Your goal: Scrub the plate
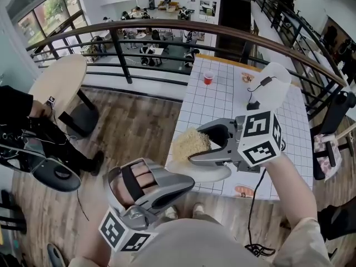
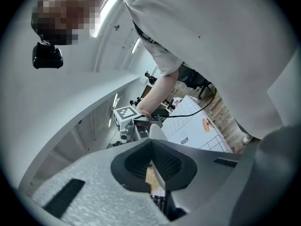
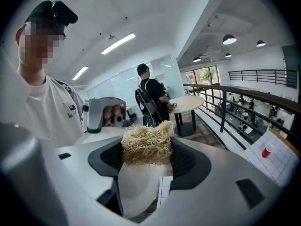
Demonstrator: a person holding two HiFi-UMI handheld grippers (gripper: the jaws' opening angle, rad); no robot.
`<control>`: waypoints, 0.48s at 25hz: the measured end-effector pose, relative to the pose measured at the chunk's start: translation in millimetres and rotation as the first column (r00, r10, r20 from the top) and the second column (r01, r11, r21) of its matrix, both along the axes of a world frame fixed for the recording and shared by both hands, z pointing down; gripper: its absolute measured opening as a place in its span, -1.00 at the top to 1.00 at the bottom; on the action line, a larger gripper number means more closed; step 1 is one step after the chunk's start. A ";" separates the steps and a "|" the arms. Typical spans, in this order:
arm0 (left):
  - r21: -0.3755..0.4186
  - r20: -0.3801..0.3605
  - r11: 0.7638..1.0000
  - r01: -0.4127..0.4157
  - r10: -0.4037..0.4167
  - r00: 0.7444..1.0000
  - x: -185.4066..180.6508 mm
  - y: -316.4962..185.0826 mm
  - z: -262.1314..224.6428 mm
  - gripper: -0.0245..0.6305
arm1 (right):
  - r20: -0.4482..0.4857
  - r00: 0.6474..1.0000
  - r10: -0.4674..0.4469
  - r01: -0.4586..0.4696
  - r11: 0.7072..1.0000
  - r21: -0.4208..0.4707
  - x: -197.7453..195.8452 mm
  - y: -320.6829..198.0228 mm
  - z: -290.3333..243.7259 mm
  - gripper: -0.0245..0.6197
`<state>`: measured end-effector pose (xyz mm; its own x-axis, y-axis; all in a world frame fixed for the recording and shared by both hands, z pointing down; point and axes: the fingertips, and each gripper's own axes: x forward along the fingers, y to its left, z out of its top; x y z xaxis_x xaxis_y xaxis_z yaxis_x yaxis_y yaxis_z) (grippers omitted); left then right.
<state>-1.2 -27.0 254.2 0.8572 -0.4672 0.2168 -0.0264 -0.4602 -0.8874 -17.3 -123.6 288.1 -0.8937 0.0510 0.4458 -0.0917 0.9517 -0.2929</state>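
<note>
A white plate (image 1: 214, 174) hangs over the near end of the white tiled table (image 1: 222, 102). My left gripper (image 1: 185, 182) comes in from the lower left and is shut on the plate's near rim. In the left gripper view the plate (image 2: 158, 134) shows edge-on between the jaws of the left gripper (image 2: 151, 144). My right gripper (image 1: 196, 145) is shut on a pale straw scrubber (image 1: 190, 143), which rests against the plate's left side. In the right gripper view the scrubber (image 3: 147, 147) fills the right gripper (image 3: 148, 149), with the plate (image 3: 138, 187) just below it.
A red cup (image 1: 208, 78) and a small dish (image 1: 247, 78) stand at the table's far end. A dark curved railing (image 1: 167, 29) runs behind it. A round wooden table (image 1: 58, 82) and a seated person (image 1: 25, 129) are at the left. A black cable (image 1: 253, 216) hangs from the right gripper.
</note>
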 end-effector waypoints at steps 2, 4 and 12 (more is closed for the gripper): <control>-0.002 -0.002 1.000 0.011 -0.011 1.000 -2.3 -2.7 -0.4 0.88 | -0.050 0.998 0.029 -0.030 1.000 -0.004 16.0 -4.9 16.7 0.09; -0.007 -0.010 1.000 0.023 -0.024 1.000 -6.3 -5.8 -1.8 0.88 | -0.111 0.992 0.062 -0.063 0.998 0.002 34.9 -10.0 36.0 0.09; -0.103 -0.060 0.987 0.125 -0.131 0.990 -26.3 -26.2 8.6 0.88 | -0.257 0.923 0.286 -0.258 0.956 0.137 107.4 -28.2 81.9 0.09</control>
<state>-27.5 -53.2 262.8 0.8056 -0.5531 0.2122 -0.1480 -0.5348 -0.8319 90.0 -151.8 370.0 -0.7112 -0.2330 0.6633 -0.4135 0.9017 -0.1265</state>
